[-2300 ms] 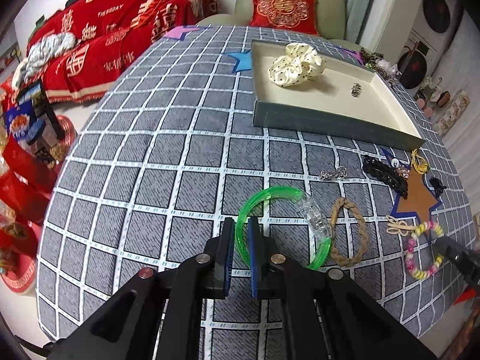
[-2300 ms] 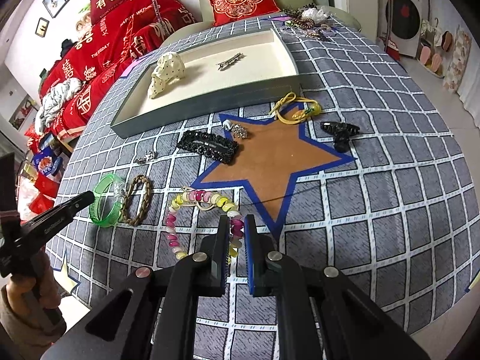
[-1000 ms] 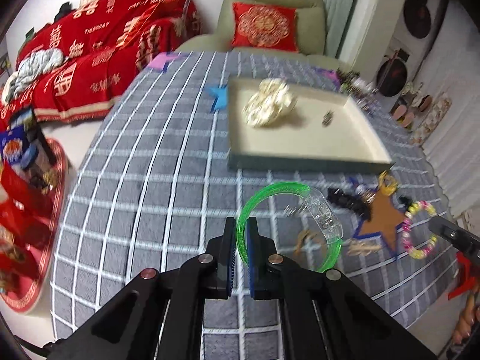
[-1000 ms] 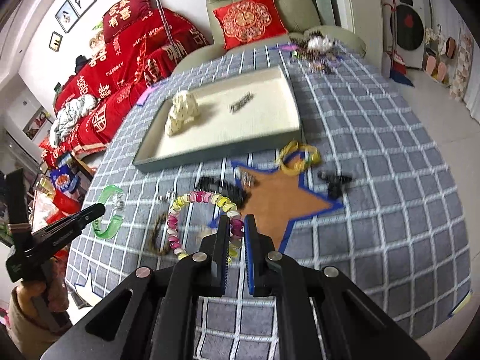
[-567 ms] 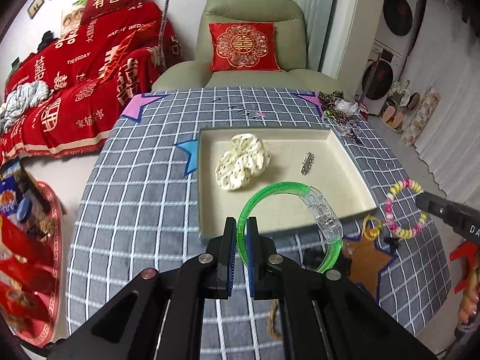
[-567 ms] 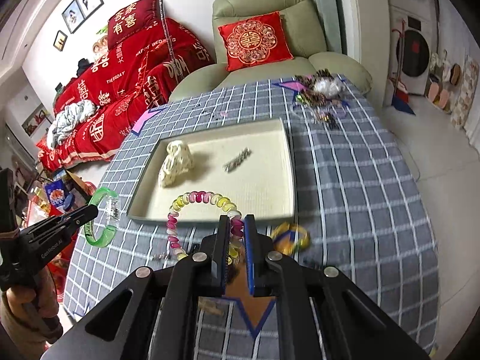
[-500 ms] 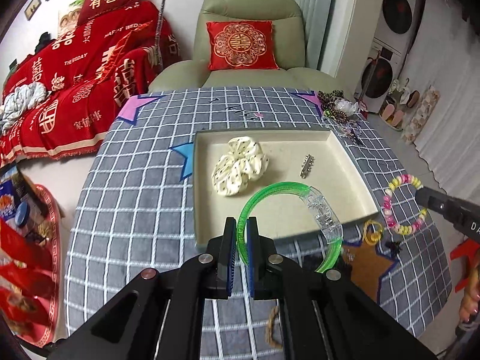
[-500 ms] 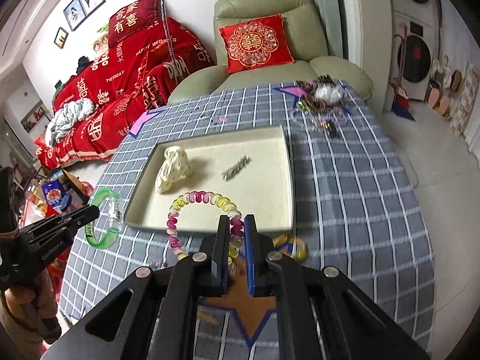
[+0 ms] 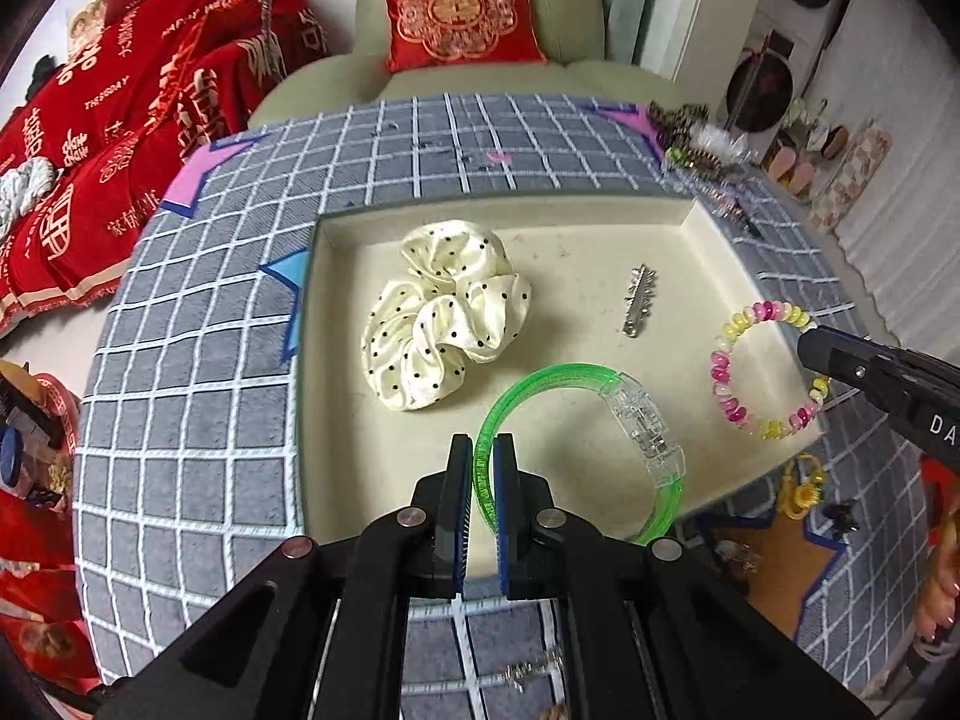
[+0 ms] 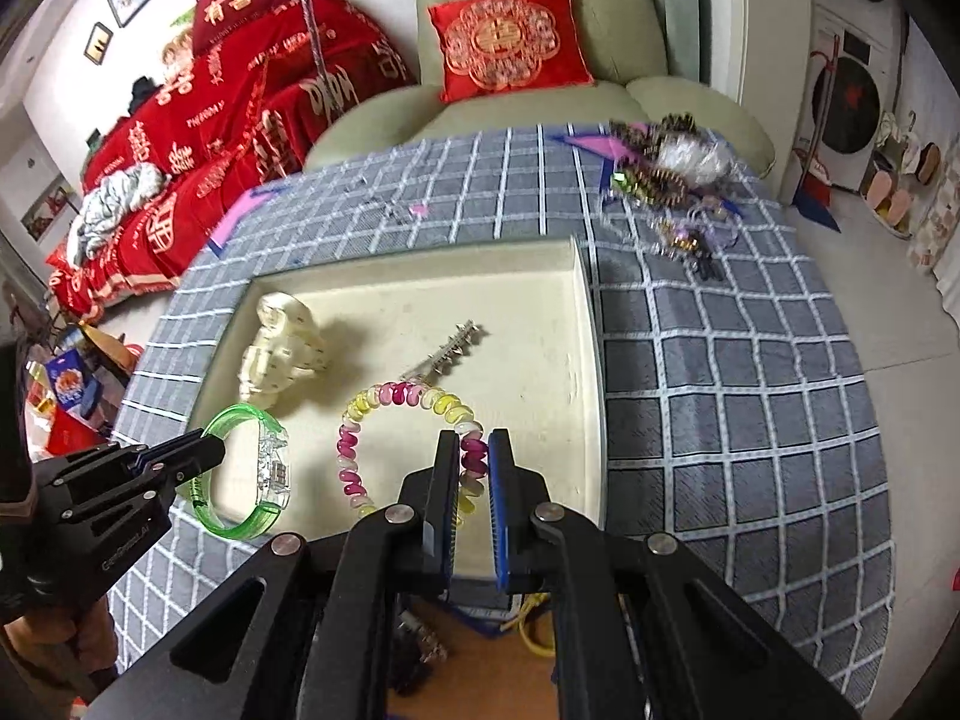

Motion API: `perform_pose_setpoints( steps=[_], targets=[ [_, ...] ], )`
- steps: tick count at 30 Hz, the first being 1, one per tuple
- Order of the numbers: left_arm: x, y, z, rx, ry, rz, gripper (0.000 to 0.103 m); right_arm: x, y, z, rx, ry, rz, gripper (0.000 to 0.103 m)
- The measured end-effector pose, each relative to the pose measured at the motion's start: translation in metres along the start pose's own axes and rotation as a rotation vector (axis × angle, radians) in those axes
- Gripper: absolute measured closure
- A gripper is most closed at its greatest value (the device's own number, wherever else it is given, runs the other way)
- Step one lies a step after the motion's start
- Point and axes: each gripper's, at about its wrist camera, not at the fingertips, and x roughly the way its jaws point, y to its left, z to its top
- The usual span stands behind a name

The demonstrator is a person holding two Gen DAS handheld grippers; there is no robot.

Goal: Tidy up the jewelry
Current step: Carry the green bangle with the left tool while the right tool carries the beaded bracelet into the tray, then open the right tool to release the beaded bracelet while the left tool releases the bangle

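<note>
My left gripper [image 9: 483, 456] is shut on a green plastic bangle [image 9: 540, 375] with a clear clasp, held above the front of the cream tray [image 9: 588, 246]. My right gripper [image 10: 474, 450] is shut on a pink and yellow bead bracelet [image 10: 384, 396], held above the tray's [image 10: 540, 324] front right part. The tray holds a cream dotted scrunchie [image 9: 441, 324] and a small silver clip [image 9: 639, 297]. In the right wrist view the left gripper [image 10: 204, 450] and the bangle [image 10: 240, 474] hang over the tray's front left corner. The right gripper's fingertip [image 9: 822, 348] and bracelet [image 9: 759, 381] show in the left wrist view.
The grey checked tablecloth [image 9: 198, 372] covers a round table. A brown star mat [image 9: 774, 570], a yellow hair tie [image 9: 801, 489] and a small silver piece [image 9: 528, 672] lie in front of the tray. A jewelry pile [image 10: 666, 174] lies at the far right. A sofa stands behind.
Both grippers lifted their pieces off the table and carried them forward to the tray. They now hang lower and closer over its front part.
</note>
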Motion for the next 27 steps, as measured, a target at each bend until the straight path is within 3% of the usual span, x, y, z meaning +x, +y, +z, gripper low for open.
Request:
perform_pose_setpoints(
  steps=[16,27],
  targets=[
    [0.061,-0.002,0.029,0.015,0.018,0.126,0.089,0.072,-0.018,0.021,0.036,0.062,-0.064,0.093],
    [0.059,-0.005,0.03,0.022,-0.001,0.189,0.089,0.081,-0.02,0.018,0.035,0.079,-0.038,0.092]
  ],
)
